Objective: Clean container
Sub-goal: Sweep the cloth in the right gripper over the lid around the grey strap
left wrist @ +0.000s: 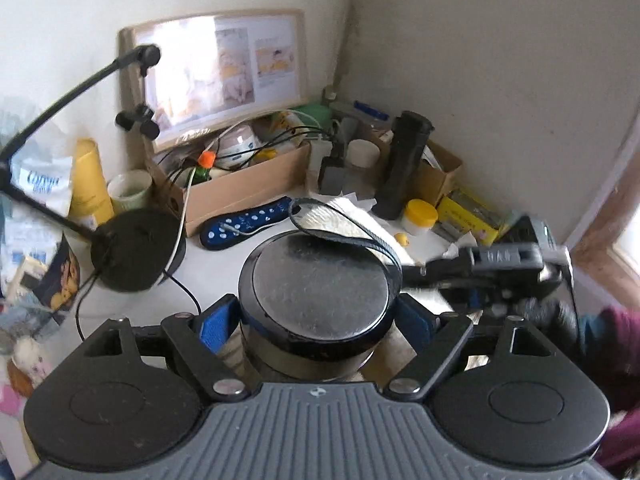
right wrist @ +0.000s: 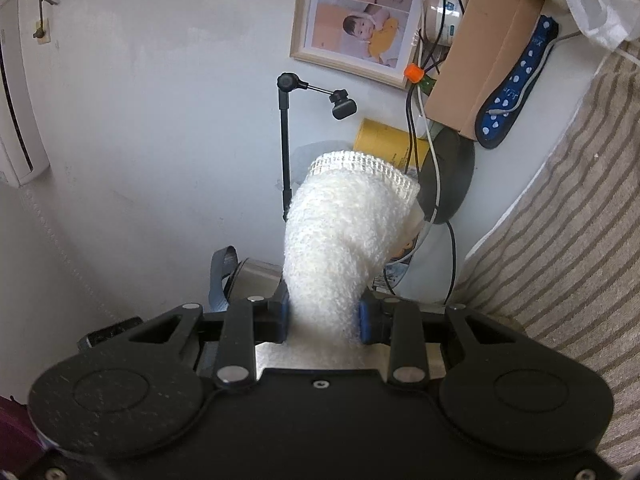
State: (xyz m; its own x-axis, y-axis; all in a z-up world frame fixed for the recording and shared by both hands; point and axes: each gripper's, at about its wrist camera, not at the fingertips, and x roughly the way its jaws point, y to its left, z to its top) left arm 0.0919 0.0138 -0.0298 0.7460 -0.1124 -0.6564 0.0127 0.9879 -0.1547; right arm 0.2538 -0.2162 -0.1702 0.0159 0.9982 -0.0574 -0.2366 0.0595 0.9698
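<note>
Left tongs [left wrist: 318,322] are clamping the container [left wrist: 320,292] by its sides, blue pads [left wrist: 214,326] pressing on both flanks, jaws standing wide because the body is wide. It's a round metal can with a black rim and a flat grey lid, sitting right in front of my left camera, above the white table [left wrist: 224,264]. A dark strap [left wrist: 340,232] is looping off its far edge and lying across the lid.

Right tongs [right wrist: 322,318] are clenching the white cloth [right wrist: 344,232], bunched between the blue pads and sticking up ahead of them with a ribbed hem at the top. In the left view the right tongs [left wrist: 436,270] are coming in from the right, blurred, just beside the can's rim. In the right view the can's steel wall [right wrist: 256,276] and strap are peeking out just left of the cloth.

Further back on the table: black lamp base [left wrist: 134,250], blue dotted power strip [left wrist: 248,222], white paper towel [left wrist: 340,216], yellow-lidded jar [left wrist: 420,216], cardboard box [left wrist: 240,188] stuffed with cables, yellow tube [left wrist: 88,180]. Framed photo sheet [left wrist: 220,68] is leaning on the back wall. A striped fabric [right wrist: 560,220] is filling the right side of the right view.
</note>
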